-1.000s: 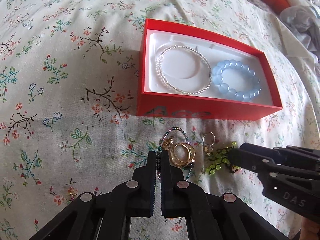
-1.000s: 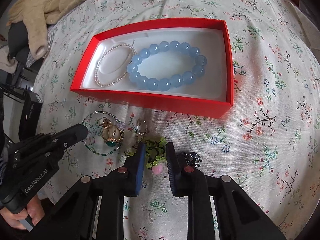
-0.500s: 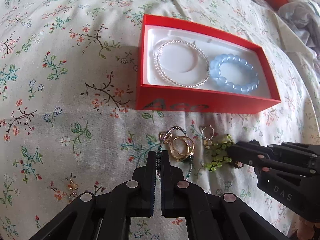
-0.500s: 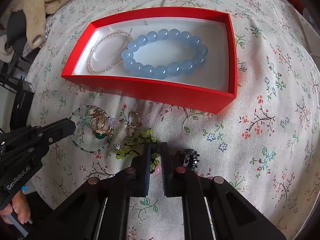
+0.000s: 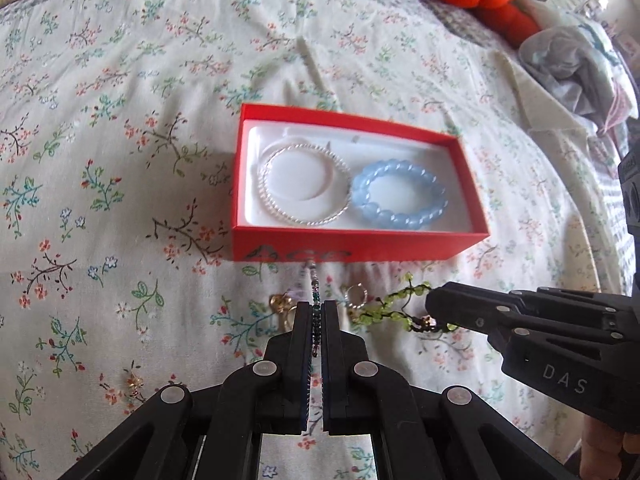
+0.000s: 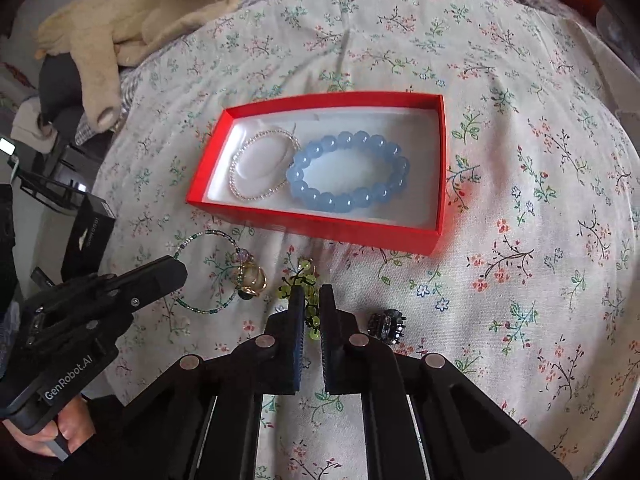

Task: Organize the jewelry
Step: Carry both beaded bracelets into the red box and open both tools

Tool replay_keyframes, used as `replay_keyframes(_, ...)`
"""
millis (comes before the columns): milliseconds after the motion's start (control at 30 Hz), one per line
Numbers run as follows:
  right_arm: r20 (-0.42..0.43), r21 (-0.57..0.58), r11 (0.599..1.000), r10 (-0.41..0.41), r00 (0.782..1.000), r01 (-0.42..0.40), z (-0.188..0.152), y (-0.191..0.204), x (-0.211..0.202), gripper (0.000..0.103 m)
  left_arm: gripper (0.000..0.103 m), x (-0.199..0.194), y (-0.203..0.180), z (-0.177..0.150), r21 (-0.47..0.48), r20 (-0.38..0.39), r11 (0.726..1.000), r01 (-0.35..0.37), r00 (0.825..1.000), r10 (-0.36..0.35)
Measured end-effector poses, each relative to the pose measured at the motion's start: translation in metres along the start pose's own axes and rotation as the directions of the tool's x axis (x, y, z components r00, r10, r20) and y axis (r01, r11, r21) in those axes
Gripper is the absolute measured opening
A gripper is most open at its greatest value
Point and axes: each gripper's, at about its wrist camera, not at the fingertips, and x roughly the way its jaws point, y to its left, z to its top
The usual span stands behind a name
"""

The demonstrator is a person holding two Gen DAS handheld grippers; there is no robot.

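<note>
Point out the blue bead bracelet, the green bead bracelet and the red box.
blue bead bracelet (image 6: 347, 198): right wrist view, on its near beads.
green bead bracelet (image 5: 394, 300): left wrist view, on its free strand.
red box (image 6: 320, 226): right wrist view, on its near outer wall.

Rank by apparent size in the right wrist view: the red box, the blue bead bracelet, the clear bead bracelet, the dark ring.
1. red box
2. blue bead bracelet
3. clear bead bracelet, somewhat smaller than the blue one
4. dark ring, clearly the smallest, although it lies nearer the camera
</note>
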Motion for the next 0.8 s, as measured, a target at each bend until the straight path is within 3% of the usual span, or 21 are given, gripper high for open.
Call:
replay_keyframes(500,0.14,0.023,0.998,0.058,0.988,-0.062,0.015,-0.003,-0.048,0.007,0.0,-0.029,-0.025,0.019,0.052,0.132,0.995,0.079,0.988,-0.086)
replay_keyframes(800,0.219,0.056,0.996,0.053,0.974,-0.067,0.034,-0.015,-0.062,0.007,0.0,-0.018,-0.03,0.038,0.016,0.19,0.991,0.135,0.972,-0.136)
